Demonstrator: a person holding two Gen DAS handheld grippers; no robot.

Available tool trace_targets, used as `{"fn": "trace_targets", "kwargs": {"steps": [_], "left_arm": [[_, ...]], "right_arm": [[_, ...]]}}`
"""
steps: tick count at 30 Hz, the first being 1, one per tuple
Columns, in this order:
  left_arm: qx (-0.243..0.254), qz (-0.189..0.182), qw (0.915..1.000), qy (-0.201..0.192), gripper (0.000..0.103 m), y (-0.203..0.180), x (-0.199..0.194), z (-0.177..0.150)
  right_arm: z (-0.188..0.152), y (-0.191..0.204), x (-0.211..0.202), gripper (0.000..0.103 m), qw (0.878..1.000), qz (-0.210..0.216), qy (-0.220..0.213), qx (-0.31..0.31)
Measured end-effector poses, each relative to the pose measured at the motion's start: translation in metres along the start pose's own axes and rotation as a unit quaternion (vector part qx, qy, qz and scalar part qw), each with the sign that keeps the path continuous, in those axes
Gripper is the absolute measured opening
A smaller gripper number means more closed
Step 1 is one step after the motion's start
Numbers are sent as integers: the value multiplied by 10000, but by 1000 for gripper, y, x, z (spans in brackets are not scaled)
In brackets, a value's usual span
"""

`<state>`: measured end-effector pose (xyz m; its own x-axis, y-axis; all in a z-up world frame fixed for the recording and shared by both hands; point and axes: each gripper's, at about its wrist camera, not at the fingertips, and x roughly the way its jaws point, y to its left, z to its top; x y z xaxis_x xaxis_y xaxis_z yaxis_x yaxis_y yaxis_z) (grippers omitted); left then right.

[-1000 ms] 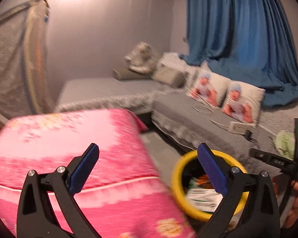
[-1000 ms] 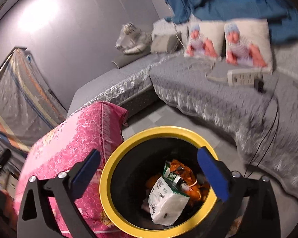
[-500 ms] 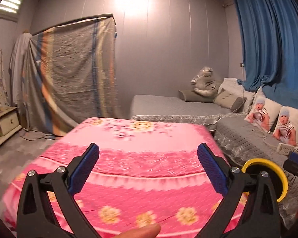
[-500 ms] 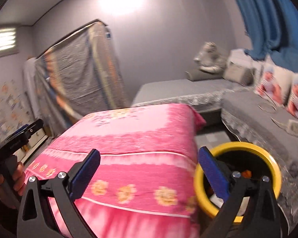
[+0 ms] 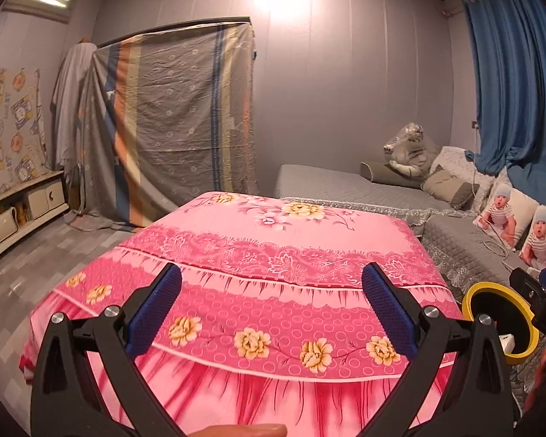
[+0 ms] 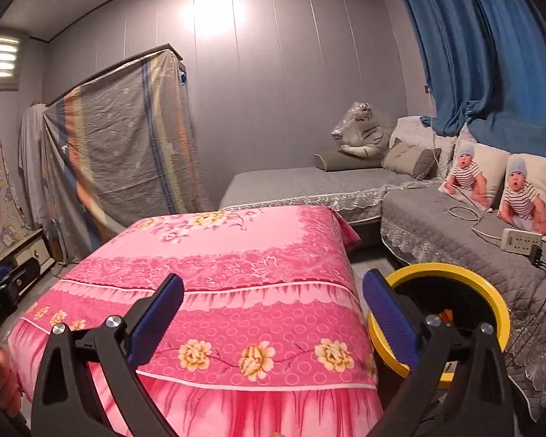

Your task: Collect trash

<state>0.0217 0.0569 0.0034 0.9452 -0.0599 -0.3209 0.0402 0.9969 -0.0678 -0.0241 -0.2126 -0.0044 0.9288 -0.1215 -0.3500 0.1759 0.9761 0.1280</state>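
Shift: swung away from the bin [image 6: 489,313] within the last second; a second ago looked straight down into it from the right wrist, now faced level across the pink-covered surface [image 5: 309,240].
Meaning: read as a drop just finished and a scan for more trash begun; a judgement only.
Left gripper [image 5: 273,309]: released, jaws spread wide, nothing between the pads.
Right gripper [image 6: 273,309]: released too, jaws wide, empty.
Bin: black inside, yellow rim, on the floor just beside the surface's right corner, between it and the grey sofa [image 6: 455,225].
Bin contents now: mostly hidden behind the right finger; only an orange scrap [image 6: 446,316] glimpsed in the right view and a white corner [image 5: 506,340] in the left.
Bin contents a second ago: white packet and orange wrappers seen lying at the bottom.
Surface: floral pink cloth, no loose trash spotted on top in either view.
Sofa: power strip [image 6: 520,240] with cable, two baby-print pillows [image 6: 498,182], toy tiger [image 6: 364,133] in plastic; none judged trash.
Cabinet [image 5: 22,204]: low, white, at far left; open shelf too small to read.
Remaining trash: none found in view; floor left of the surface bare as far as visible.
Next: likely a sweep of the floor and sofa edge, grippers kept apart for a pick.
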Motion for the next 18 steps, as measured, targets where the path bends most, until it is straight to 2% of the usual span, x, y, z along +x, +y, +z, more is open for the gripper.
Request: {"fn": "trace_targets", "kwargs": {"steps": [4,18], "left_arm": [[-10,82,10000,8,95,-5,0,-4],[-90,-11,9999,94,95,-11,0,-6]], "right_arm": [[-6,1,3,95,10000,16,59,25],[-13,12,6,95,9998,83,170,-84]]}}
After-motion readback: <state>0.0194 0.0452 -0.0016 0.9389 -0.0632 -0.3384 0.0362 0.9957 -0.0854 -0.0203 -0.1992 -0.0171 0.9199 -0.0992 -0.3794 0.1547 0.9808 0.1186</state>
